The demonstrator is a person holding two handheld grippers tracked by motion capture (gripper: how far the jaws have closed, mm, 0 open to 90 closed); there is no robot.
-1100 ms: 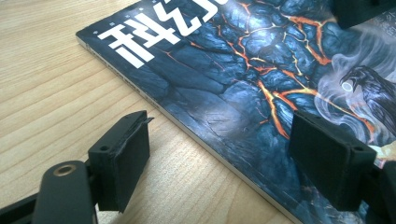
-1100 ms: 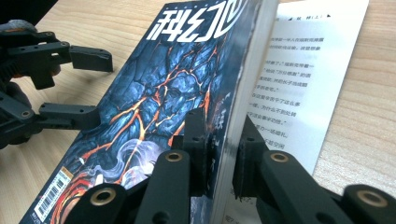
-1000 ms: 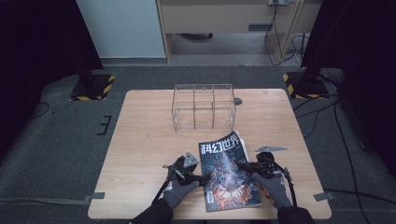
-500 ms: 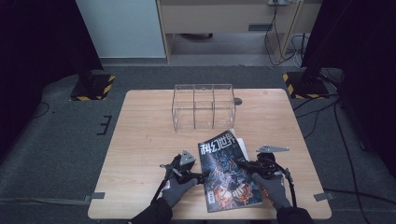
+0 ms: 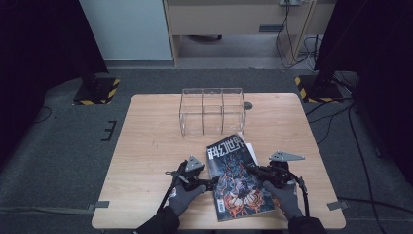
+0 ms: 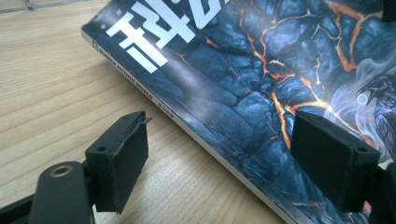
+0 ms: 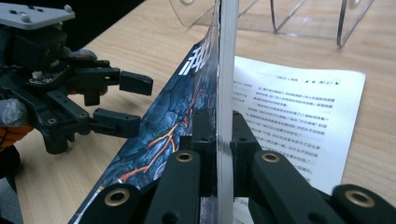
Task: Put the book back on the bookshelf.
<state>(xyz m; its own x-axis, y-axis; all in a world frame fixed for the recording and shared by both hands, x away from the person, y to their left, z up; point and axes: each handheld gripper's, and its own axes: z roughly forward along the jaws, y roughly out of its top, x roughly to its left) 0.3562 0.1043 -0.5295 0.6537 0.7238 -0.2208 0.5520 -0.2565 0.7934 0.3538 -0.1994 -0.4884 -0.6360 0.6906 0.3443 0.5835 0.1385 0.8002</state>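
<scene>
A magazine [image 5: 238, 180] with a dark lava-patterned cover [image 6: 261, 70] lies on the wooden table [image 5: 146, 146], near its front edge. My right gripper [image 5: 253, 169] is shut on the magazine's right edge. In the right gripper view [image 7: 225, 135] both pads clamp the page stack, which stands raised on edge, cover [image 7: 173, 116] facing left. My left gripper [image 5: 210, 181] stands open at the magazine's left side. In the left gripper view [image 6: 219, 154] the spine runs between the jaws, untouched. The left gripper [image 7: 137, 103] also appears open in the right gripper view.
A clear acrylic divider rack [image 5: 212, 111] stands behind the magazine at mid-table, its base [image 7: 299, 18] close ahead. A white printed page [image 7: 299, 107] lies flat on the table right of the raised edge. Black stands with hazard-striped feet [image 5: 97, 92] flank the table's far corners.
The magazine has shifted slightly in the right gripper's hold, and a bit more of the white page shows at its upper right. The left gripper has stayed put.
</scene>
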